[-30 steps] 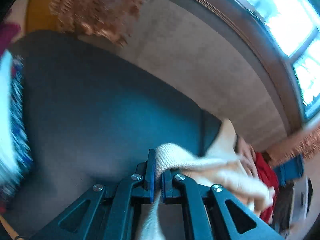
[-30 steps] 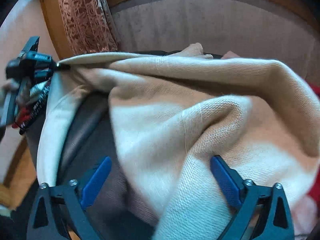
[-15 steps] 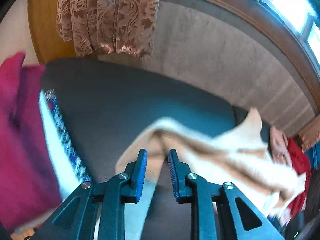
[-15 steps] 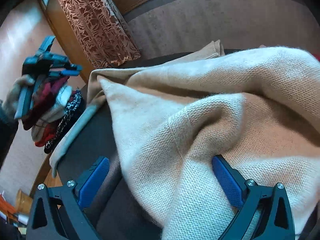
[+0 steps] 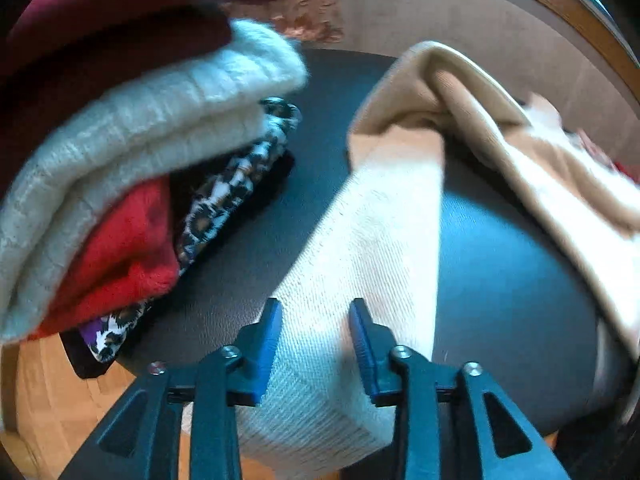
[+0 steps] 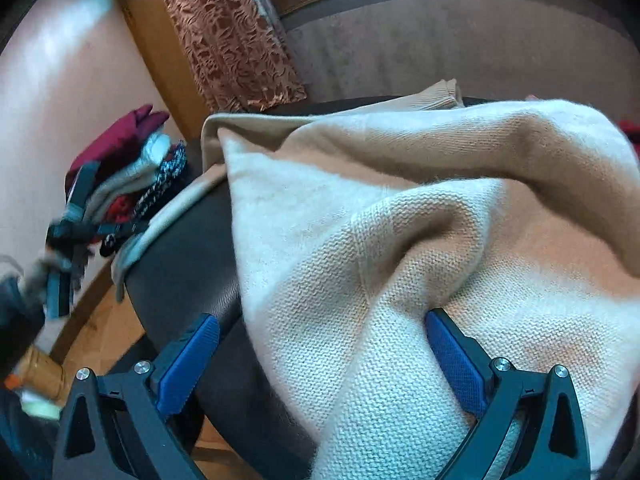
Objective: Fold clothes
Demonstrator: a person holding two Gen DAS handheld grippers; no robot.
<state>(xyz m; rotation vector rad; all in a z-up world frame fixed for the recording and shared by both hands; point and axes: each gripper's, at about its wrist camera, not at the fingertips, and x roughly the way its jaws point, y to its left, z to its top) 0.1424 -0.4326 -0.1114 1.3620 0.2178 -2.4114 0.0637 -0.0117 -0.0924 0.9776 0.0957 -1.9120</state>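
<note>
A cream knitted sweater [image 5: 380, 240] lies spread over a dark seat cushion [image 5: 512, 280], one sleeve running toward the front edge. My left gripper [image 5: 316, 320] hovers over that sleeve. Its jaws are opening; the sleeve shows between the blue pads, which do not press on it. In the right wrist view the sweater body [image 6: 400, 240] is bunched in folds. My right gripper [image 6: 320, 360] stands wide open, with the knit lying loose between its pads. The left gripper [image 6: 66, 236] appears blurred at the far left of that view.
A stack of folded clothes [image 5: 120, 160], maroon, pale grey, red and leopard print, sits on the cushion's left end [image 6: 132, 172]. Wooden floor [image 5: 48, 400] lies below the seat edge. A padded backrest [image 6: 440, 40] and a patterned curtain [image 6: 228, 32] stand behind.
The left gripper let go of the sleeve end, which dropped onto the cushion. It then swung down beside the folded stack with its jaws spreading. The right gripper shifted slightly, still open.
</note>
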